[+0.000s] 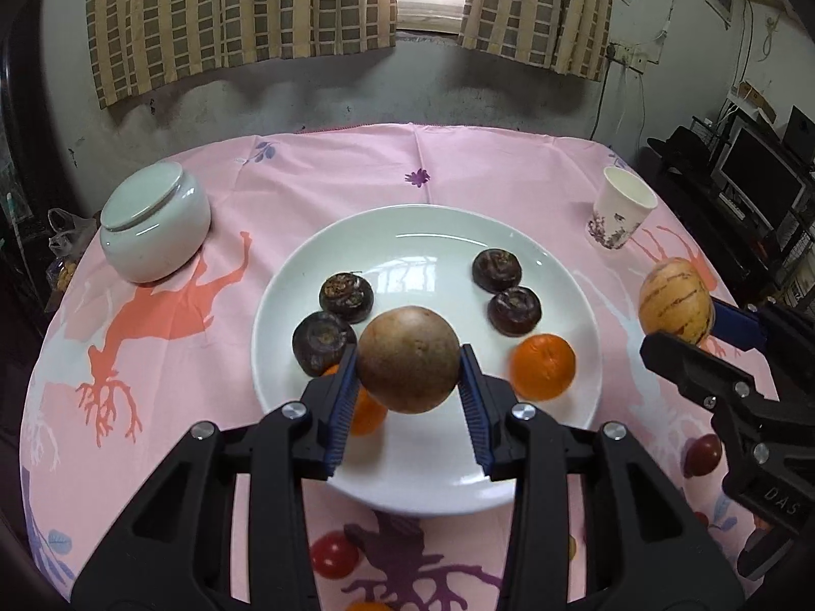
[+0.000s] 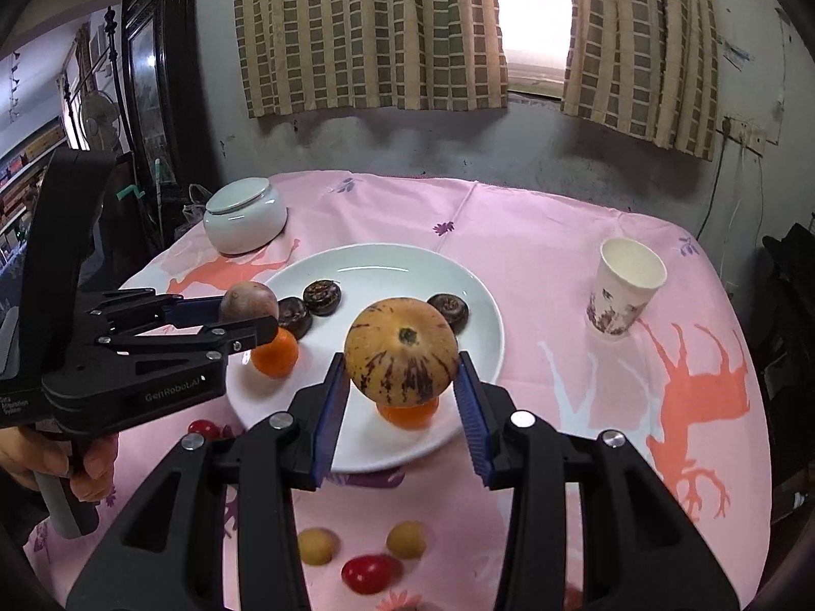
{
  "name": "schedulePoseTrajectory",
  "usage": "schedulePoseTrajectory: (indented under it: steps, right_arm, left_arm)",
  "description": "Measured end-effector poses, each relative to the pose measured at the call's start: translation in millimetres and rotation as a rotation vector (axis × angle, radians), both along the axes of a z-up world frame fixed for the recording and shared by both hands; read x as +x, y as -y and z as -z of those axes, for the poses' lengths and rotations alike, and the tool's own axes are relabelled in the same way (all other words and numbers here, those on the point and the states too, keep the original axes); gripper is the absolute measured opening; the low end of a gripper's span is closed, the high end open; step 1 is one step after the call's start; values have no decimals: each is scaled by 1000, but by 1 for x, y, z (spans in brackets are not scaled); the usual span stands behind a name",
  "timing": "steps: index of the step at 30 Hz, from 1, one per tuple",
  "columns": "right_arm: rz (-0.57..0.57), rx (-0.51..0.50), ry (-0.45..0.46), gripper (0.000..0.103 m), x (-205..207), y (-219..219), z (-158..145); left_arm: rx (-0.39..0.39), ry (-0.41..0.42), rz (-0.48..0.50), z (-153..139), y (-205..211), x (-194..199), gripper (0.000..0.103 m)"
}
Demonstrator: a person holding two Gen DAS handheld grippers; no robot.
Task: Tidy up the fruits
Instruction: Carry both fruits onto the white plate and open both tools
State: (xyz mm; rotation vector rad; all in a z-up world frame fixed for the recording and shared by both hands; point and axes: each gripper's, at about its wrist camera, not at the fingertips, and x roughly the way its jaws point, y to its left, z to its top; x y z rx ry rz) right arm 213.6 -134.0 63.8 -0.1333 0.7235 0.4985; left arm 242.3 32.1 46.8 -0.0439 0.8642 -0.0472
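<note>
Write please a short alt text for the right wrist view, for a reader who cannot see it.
The right tool grips a yellow, purple-streaked fruit above a white plate holding dark round fruits and oranges. At left, the left tool holds a brownish round fruit; a paper cup and a lidded white jar stand on the pink tablecloth.

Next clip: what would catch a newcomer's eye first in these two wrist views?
Two fruits held in mid-air above the round white plate: the left claw grips a round brownish fruit, and the right claw grips a tan melon-like fruit with dark purple streaks. On the plate lie dark brown water chestnuts and small oranges, on a pink deer-print tablecloth.
</note>
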Motion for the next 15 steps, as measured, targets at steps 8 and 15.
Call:
schedulePoseTrajectory:
  steps: [8, 15]
  right_arm:
    - [-149, -256, -56, 42, 50, -56, 43]
    - [-165, -293, -118, 42, 83, -80, 73]
  left_arm:
    - [12, -64, -19, 24, -15, 57, 39]
    - [-60, -101, 6, 34, -10, 95, 40]
